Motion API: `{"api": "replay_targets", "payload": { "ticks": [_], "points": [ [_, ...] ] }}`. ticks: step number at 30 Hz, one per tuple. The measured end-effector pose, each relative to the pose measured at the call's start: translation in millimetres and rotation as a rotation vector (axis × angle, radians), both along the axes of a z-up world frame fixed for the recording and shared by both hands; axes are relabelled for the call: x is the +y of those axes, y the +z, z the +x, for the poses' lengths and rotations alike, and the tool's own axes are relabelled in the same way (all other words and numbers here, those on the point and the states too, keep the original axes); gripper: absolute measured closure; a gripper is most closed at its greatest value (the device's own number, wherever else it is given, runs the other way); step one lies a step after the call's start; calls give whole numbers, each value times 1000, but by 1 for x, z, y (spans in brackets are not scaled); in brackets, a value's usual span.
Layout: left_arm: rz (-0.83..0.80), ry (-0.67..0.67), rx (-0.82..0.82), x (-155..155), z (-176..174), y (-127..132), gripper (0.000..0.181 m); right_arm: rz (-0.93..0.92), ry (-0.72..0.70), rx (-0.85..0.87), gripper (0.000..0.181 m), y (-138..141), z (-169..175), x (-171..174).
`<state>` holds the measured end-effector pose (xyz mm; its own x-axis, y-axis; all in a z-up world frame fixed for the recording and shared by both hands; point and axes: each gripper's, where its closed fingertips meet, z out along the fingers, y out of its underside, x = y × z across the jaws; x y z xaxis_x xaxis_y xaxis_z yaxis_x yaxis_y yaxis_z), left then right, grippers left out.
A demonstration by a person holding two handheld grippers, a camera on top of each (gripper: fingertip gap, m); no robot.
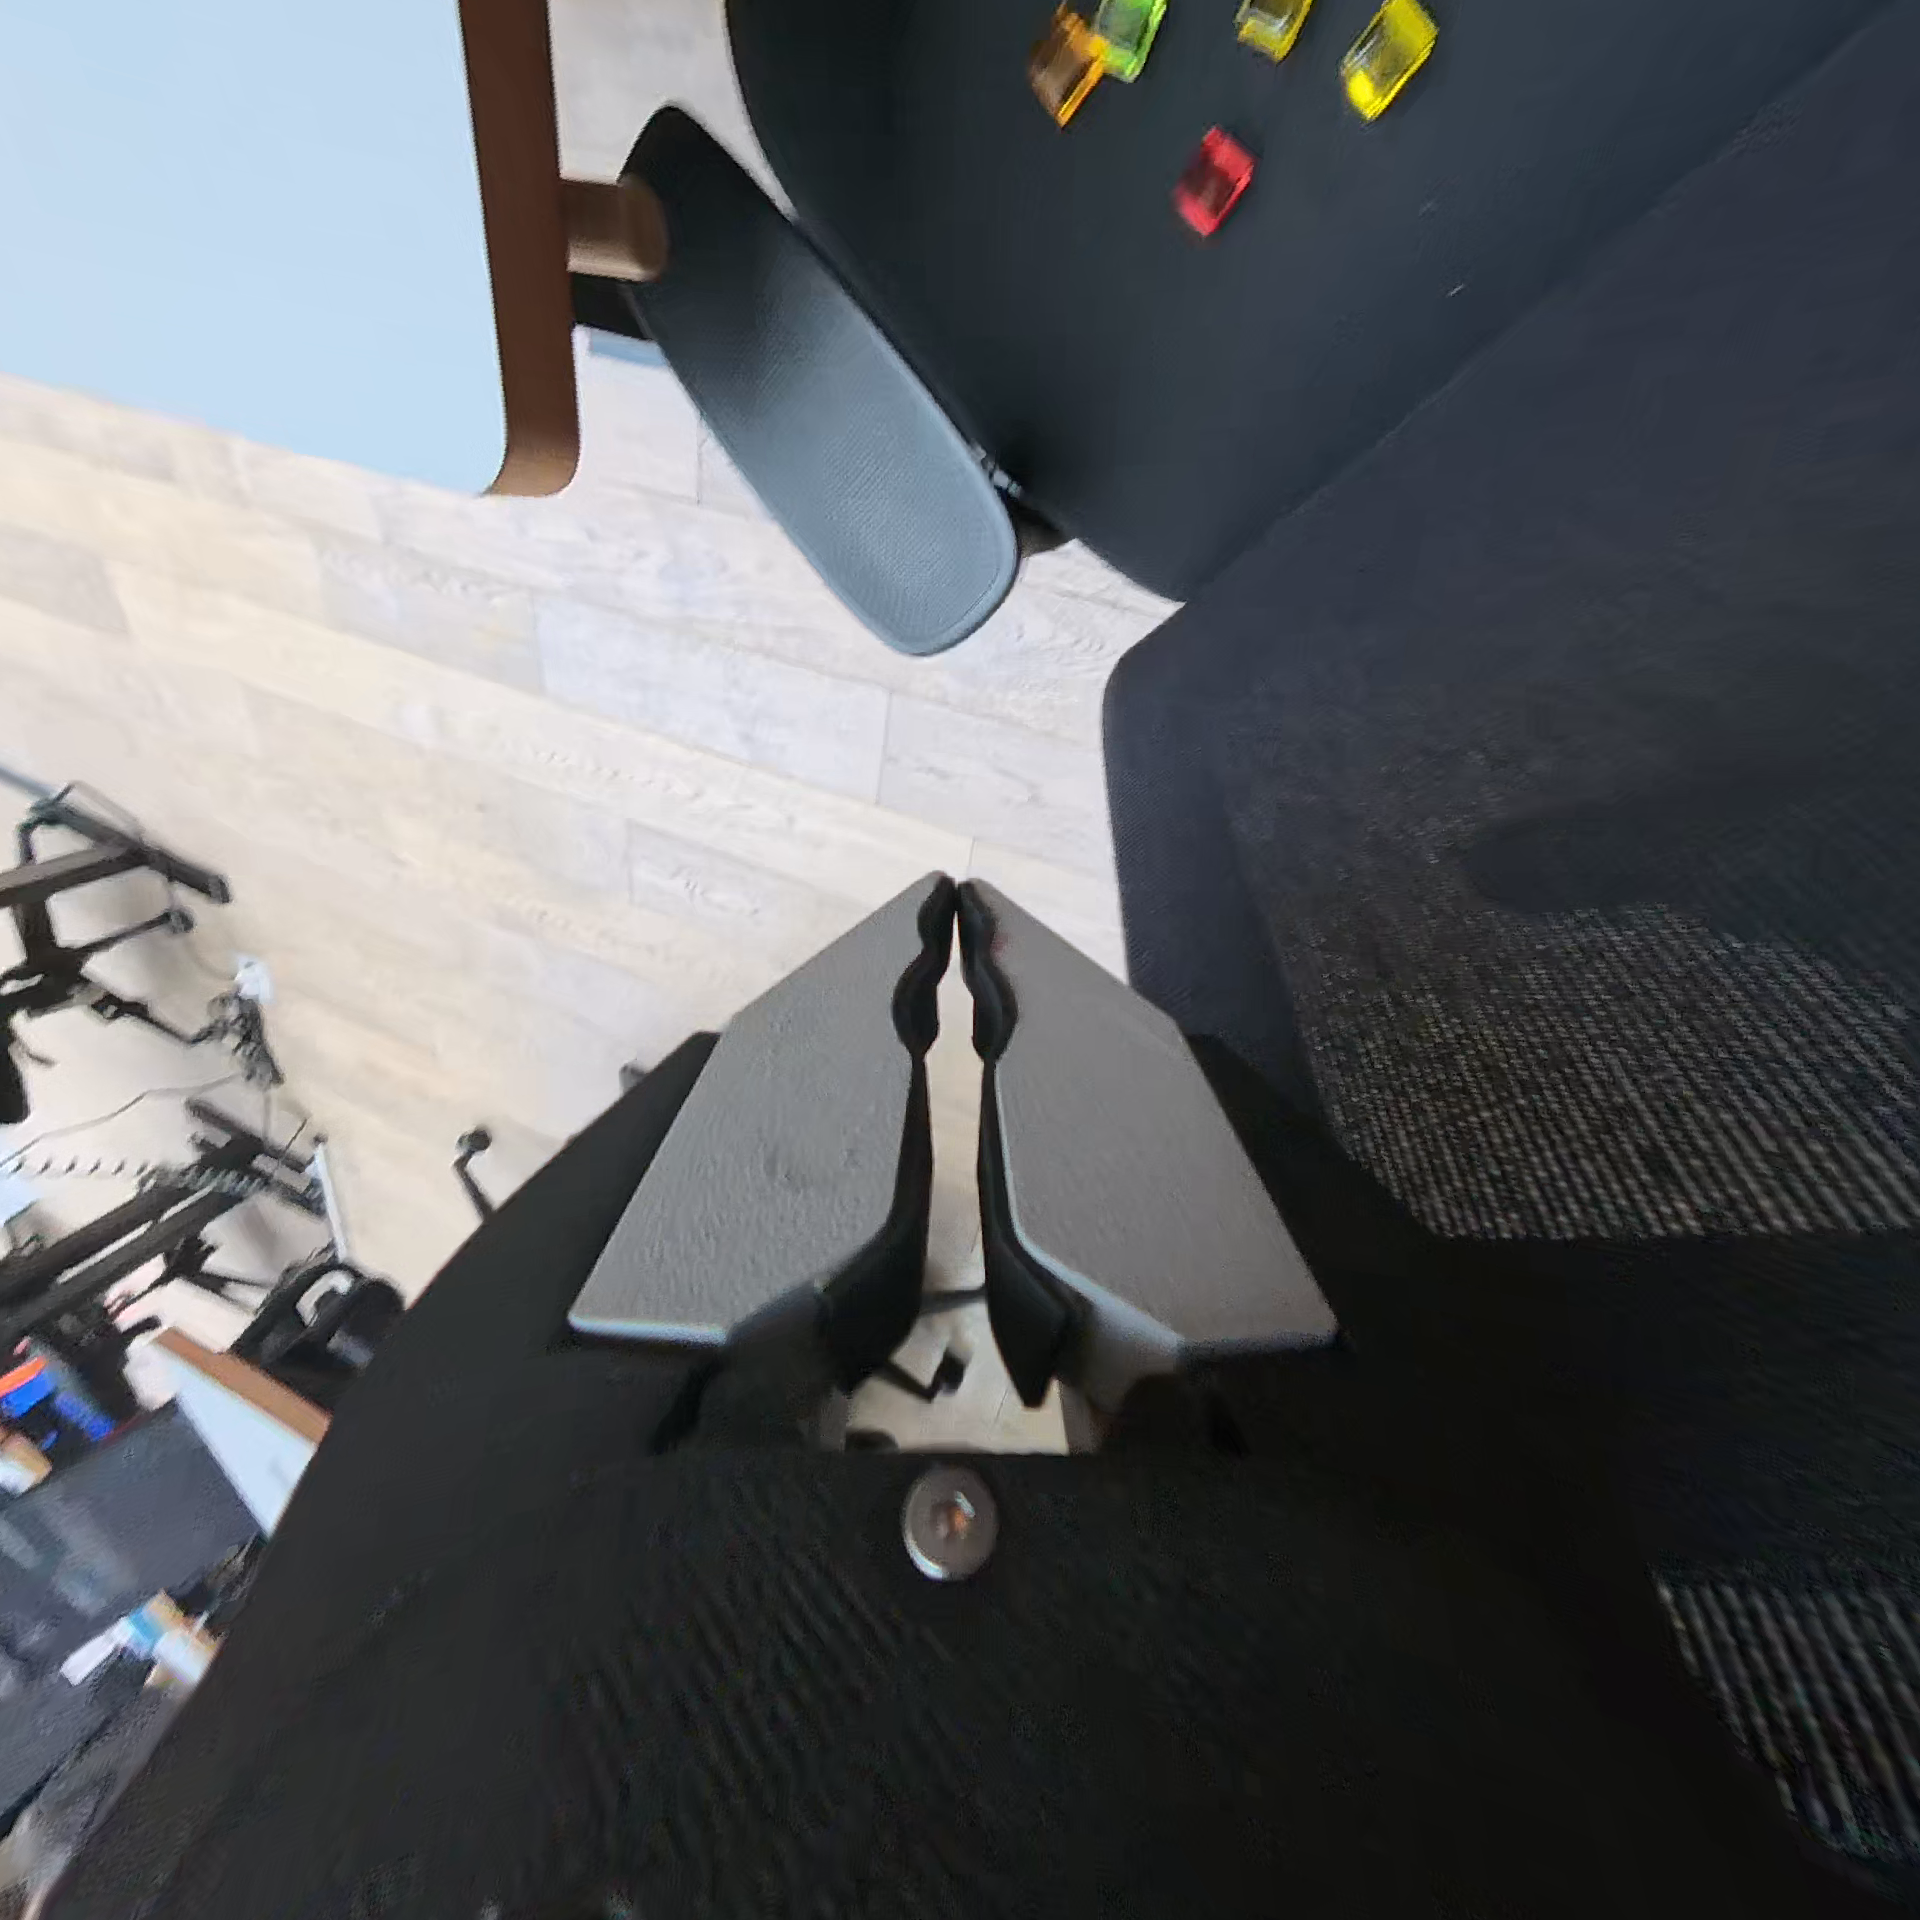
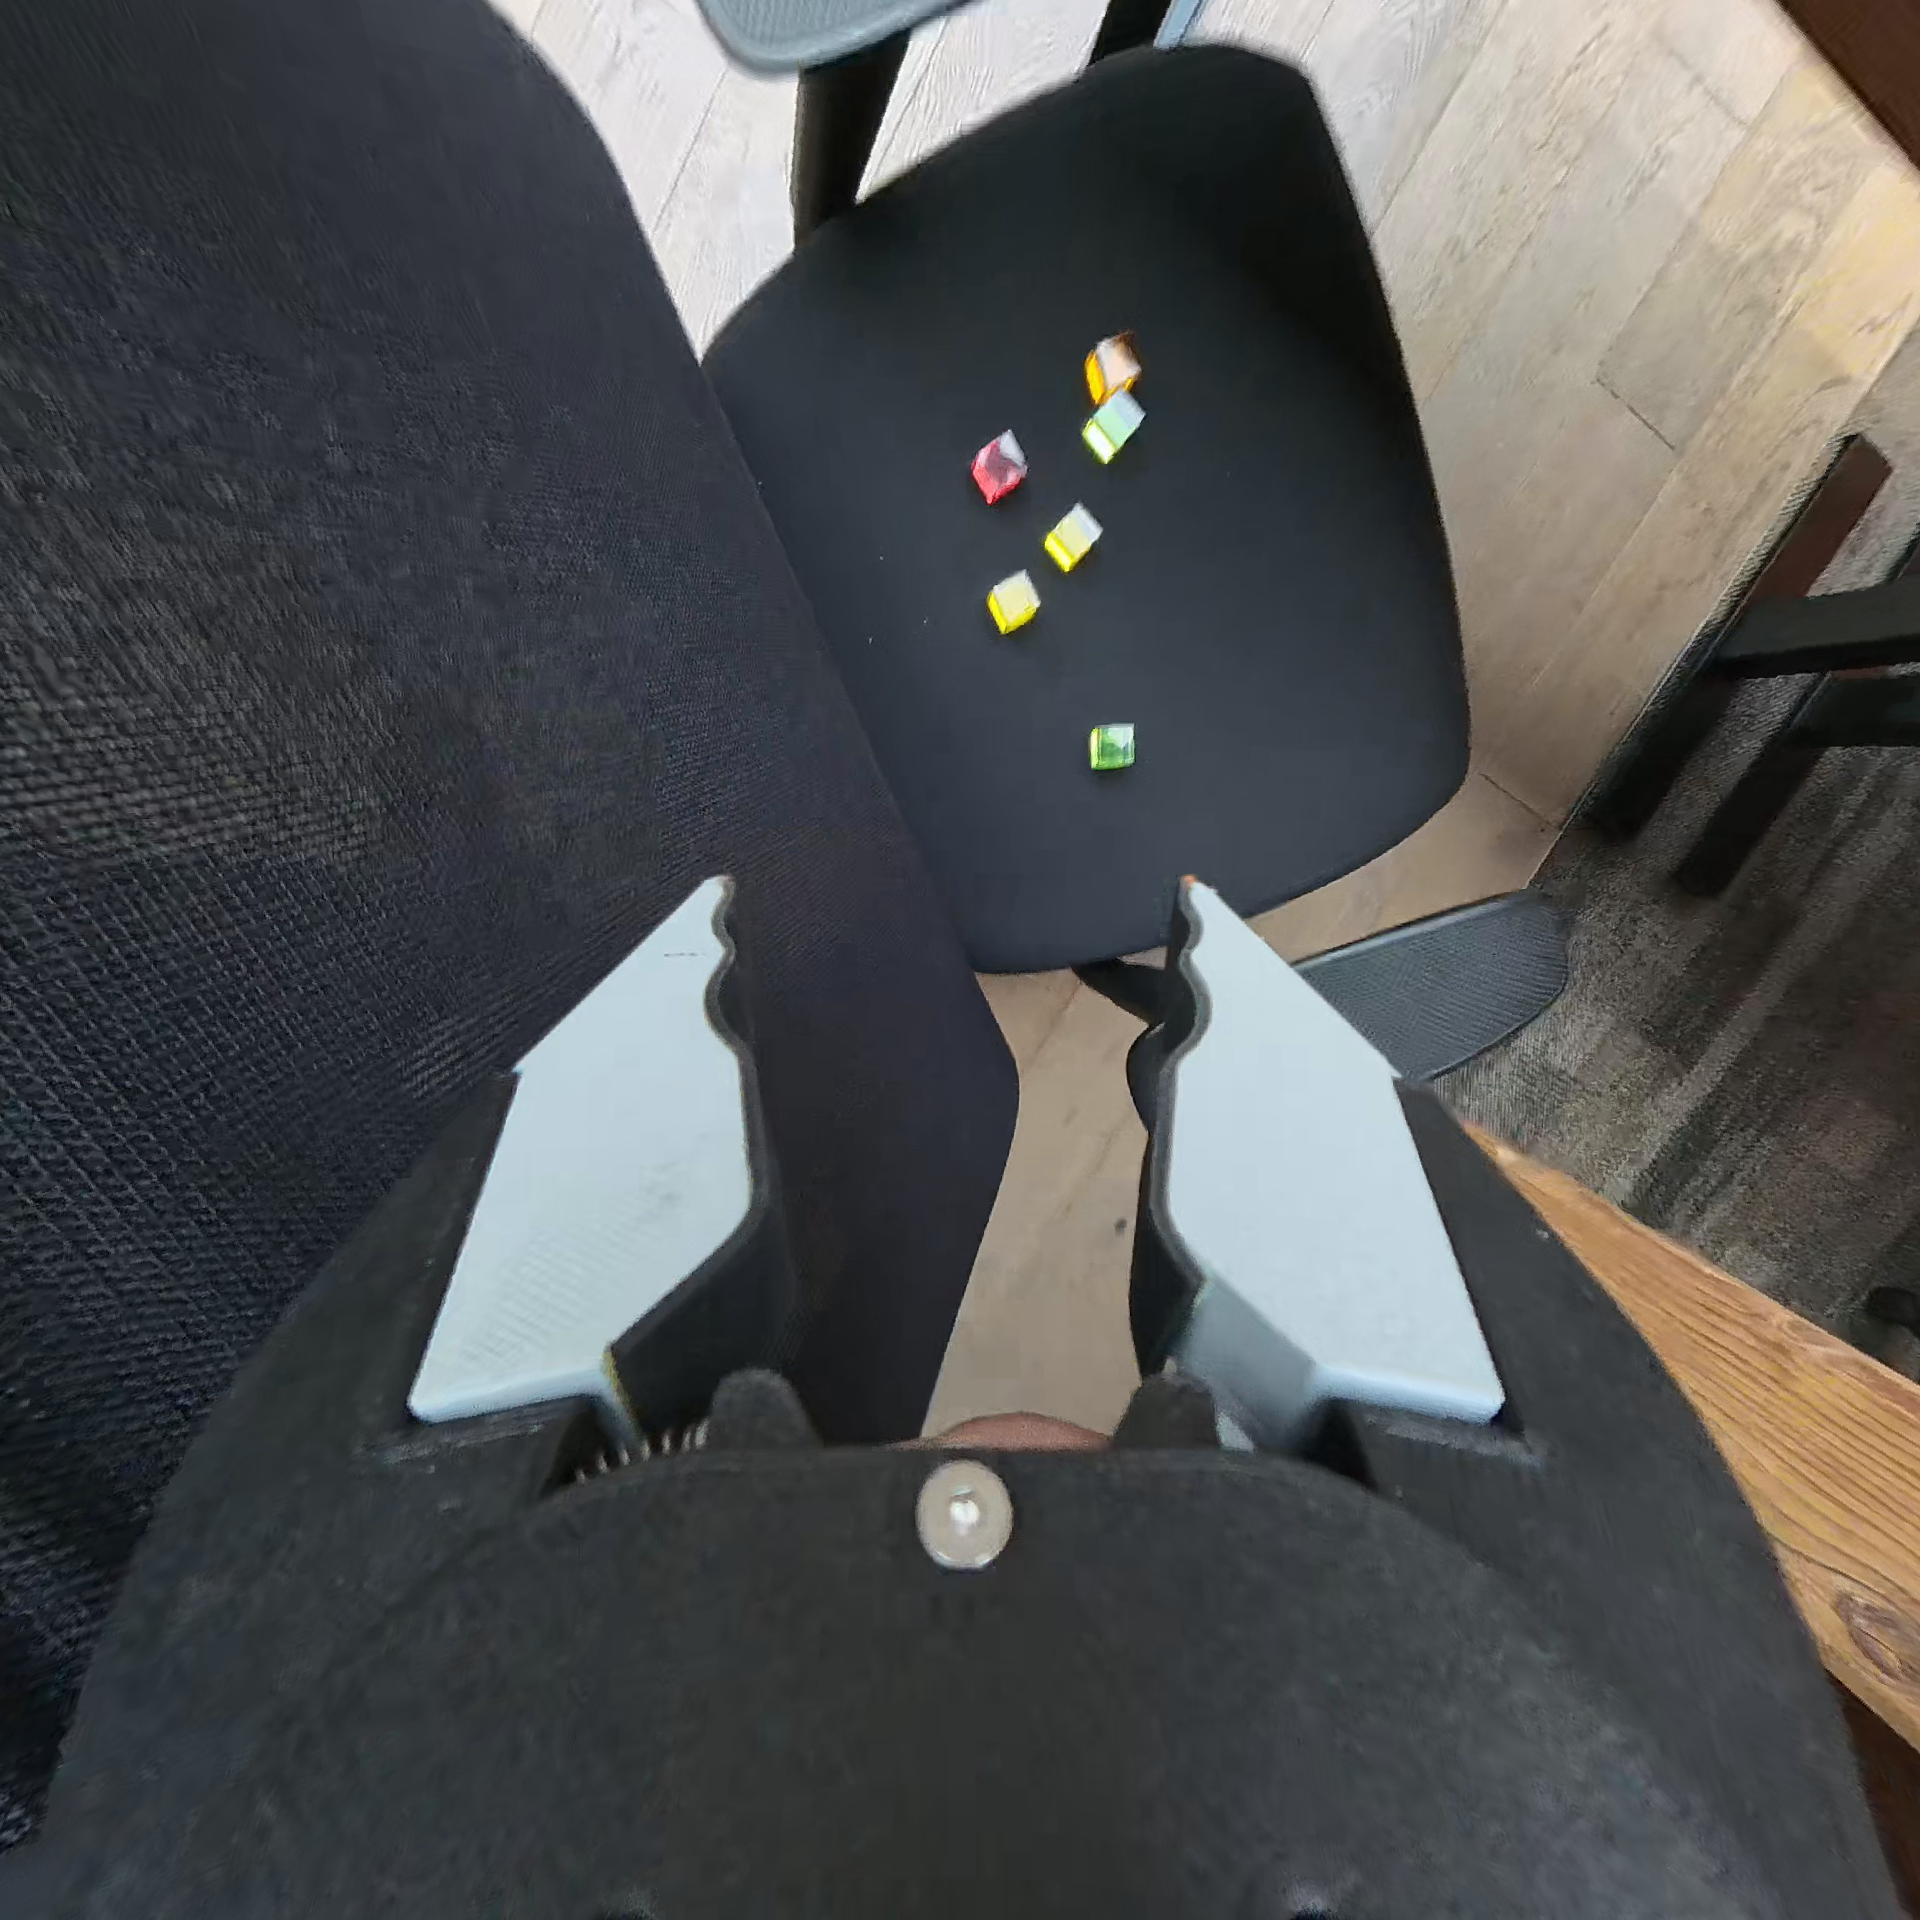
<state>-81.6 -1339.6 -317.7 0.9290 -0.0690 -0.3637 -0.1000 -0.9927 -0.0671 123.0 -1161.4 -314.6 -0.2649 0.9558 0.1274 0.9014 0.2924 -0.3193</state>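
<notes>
Hovering: right gripper (image 2: 956, 904), fingers spread, empty; six coloured cubes (image 2: 1070, 537) at 12 o'clock on chair seat (image 2: 1299, 790). Left gripper (image 1: 956, 894) pressed together, empty. Risk: cubes rolling off the soft cushion.

My right gripper (image 2: 956, 904) hangs with its jaws wide apart and nothing between them, above the gap where a mesh chair back (image 2: 364, 623) meets a black seat (image 2: 1247, 727). The seat lies just ahead of my fingertips. On it lie six small clear blocks: an orange block (image 2: 1112, 366) farthest from me, touching a pale green block (image 2: 1112, 426), a red block (image 2: 997, 468), two yellow blocks (image 2: 1072, 536) and, nearest me, a green block (image 2: 1112, 747). A wooden tabletop (image 2: 1714, 1382) runs beside my right finger.
</notes>
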Motion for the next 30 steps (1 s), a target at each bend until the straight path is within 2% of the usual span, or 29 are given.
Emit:
{"api": "replay_targets", "payload": {
  "ticks": [4,11,14,17,19,20,21,22,23,26,28,29,30],
  "points": [
    [-74,19,59,-10,-7,-2,181,-50,-27,134,102,15,-10,3],
    [-79,19,81,-9,-11,0,181,-108,3,130,107,4,6,6],
    [-32,-17,51,0,-6,1,181,-223,4,181,108,17,4,2],
    [12,-84,19,11,3,3,181,-311,-15,281,131,44,-6,5],
    [64,-136,-8,20,12,6,181,-499,72,381,160,79,-10,-17],
    [106,-160,-25,26,17,9,181,-621,126,449,181,101,-12,-32],
    [143,-179,-52,30,23,12,181,-709,149,486,181,117,-15,-43],
    [173,-193,-66,33,26,15,181,-726,130,473,181,119,-19,-47],
    [202,-205,-66,37,28,18,181,-667,82,424,181,109,-24,-43],
    [241,-243,-147,41,41,19,181,-272,-37,305,181,72,-34,-8],
    [223,-254,-192,39,47,15,181,54,-159,214,181,56,-27,39],
    [230,-269,-208,41,51,16,181,198,-245,165,177,52,-18,66],
    [244,-285,-216,42,54,18,181,261,-300,129,167,52,-10,81]
  ]
}}
